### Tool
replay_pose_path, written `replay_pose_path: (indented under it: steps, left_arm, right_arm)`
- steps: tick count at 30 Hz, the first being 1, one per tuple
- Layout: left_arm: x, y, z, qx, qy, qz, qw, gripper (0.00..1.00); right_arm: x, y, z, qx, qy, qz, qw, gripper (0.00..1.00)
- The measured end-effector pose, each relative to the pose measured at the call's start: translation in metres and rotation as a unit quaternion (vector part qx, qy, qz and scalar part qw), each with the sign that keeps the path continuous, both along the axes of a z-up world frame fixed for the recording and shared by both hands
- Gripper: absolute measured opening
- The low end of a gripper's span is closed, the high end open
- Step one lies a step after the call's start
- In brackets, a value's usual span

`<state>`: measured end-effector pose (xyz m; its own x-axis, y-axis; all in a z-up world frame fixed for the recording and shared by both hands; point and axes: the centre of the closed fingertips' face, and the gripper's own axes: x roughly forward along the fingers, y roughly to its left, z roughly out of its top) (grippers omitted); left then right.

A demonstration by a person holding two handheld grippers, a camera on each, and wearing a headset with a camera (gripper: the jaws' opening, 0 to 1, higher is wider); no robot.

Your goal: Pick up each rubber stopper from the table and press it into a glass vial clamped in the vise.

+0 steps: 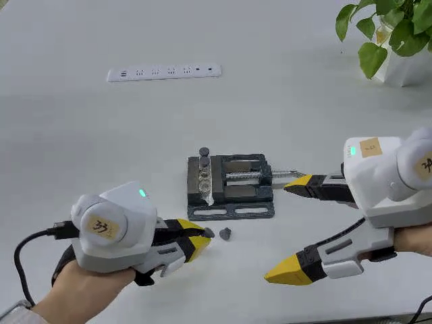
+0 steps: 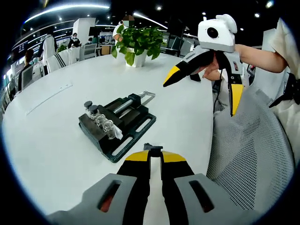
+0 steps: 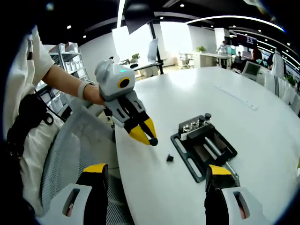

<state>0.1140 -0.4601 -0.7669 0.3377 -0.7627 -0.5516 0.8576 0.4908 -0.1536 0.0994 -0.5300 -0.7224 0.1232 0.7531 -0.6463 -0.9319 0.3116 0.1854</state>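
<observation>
Head view overhead; gripper views face inward, sharing vise (image 1: 246, 191).

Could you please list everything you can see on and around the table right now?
table: one, white, under everything
vise: one, black, mid-table
vials: about four, clear, in a row in the vise, the far end capped dark
loose stopper: one, dark grey, on the table in front of the vise
held stopper: one, dark grey, at the left gripper's tips
power strip: one, white, far side of the table
plant: one, green in a white pot, far right corner
left gripper: one, white with yellow-black jaws, shut on the held stopper
right gripper: one, same colours, jaws wide open, right of the vise
</observation>
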Motion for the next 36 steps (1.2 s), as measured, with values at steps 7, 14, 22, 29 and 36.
replay_pose_path:
  steps: [7, 14, 22, 29, 36]
  left_arm:
    - [-0.009, -0.008, 0.021, -0.032, -0.031, -0.046, 0.998, 0.04]
    - [-0.013, -0.017, 0.048, -0.05, -0.06, -0.069, 0.9945, 0.04]
    - [-0.017, -0.023, 0.064, -0.052, -0.079, -0.101, 0.9904, 0.04]
    - [-0.021, -0.031, 0.078, -0.062, -0.094, -0.126, 0.9856, 0.04]
    - [-0.02, -0.033, 0.081, -0.063, -0.1, -0.134, 0.9838, 0.04]
  right_arm:
    - [-0.004, 0.011, 0.011, -0.005, 0.001, 0.043, 0.9991, 0.78]
    - [-0.01, 0.022, 0.019, -0.013, -0.005, 0.084, 0.9964, 0.68]
    - [-0.014, 0.031, 0.025, -0.022, -0.009, 0.111, 0.9936, 0.54]
    - [-0.014, 0.038, 0.03, -0.023, -0.008, 0.122, 0.9922, 0.42]
    - [-0.013, 0.045, 0.038, -0.02, -0.01, 0.129, 0.9914, 0.28]
